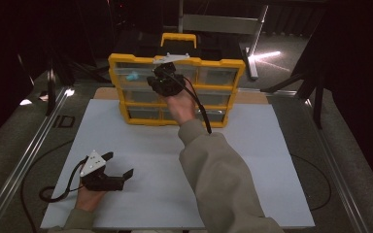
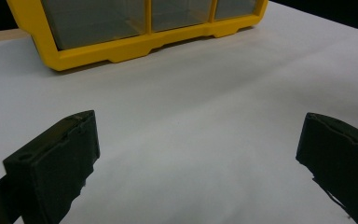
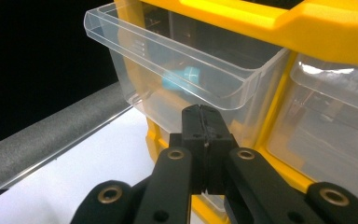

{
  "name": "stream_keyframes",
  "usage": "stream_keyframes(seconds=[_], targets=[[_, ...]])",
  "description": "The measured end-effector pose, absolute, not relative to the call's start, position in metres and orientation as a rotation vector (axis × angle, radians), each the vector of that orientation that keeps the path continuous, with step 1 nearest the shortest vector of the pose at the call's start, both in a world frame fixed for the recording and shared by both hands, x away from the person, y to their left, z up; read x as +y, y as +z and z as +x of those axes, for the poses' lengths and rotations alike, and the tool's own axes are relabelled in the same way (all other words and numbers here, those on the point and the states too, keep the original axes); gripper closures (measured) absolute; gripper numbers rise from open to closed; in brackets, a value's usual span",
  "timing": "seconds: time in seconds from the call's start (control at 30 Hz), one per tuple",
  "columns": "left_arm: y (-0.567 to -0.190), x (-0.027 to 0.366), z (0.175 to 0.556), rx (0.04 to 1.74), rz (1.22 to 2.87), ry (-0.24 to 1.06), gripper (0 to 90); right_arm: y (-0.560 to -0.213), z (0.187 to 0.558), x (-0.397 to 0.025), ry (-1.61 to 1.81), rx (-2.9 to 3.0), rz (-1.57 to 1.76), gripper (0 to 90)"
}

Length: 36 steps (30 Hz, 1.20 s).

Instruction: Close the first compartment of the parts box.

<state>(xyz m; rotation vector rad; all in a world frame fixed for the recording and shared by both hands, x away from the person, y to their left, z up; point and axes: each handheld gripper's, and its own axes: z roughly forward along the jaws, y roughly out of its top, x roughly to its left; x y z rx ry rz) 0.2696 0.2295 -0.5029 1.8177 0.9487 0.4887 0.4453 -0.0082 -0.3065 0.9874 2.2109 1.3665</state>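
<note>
Up at the yellow organizer (image 1: 175,90), the right gripper (image 3: 204,122) has its jaws clenched together with nothing between them, their tips just below the lip of a clear drawer (image 3: 177,60) that juts out of the frame. Beyond the tips and above them, a small blue piece (image 3: 182,80) lies inside that drawer — the clear front wall stands between it and the jaws. Another clear drawer (image 3: 335,112) sits to the right of the jaws. The left gripper (image 2: 198,158) rests well back on the white sheet (image 1: 165,160), jaws spread wide and released — bare sheet between them, the organizer's lower edge far ahead.
</note>
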Motion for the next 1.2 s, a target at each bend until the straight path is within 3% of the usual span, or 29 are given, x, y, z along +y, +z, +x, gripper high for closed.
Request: stream_keyframes(seconds=[1.2], targets=[[-0.503,0.23,0.27,0.947,1.818,0.49,0.1,-0.314,0.456,-0.008,1.373,2.163,1.043,90.0]])
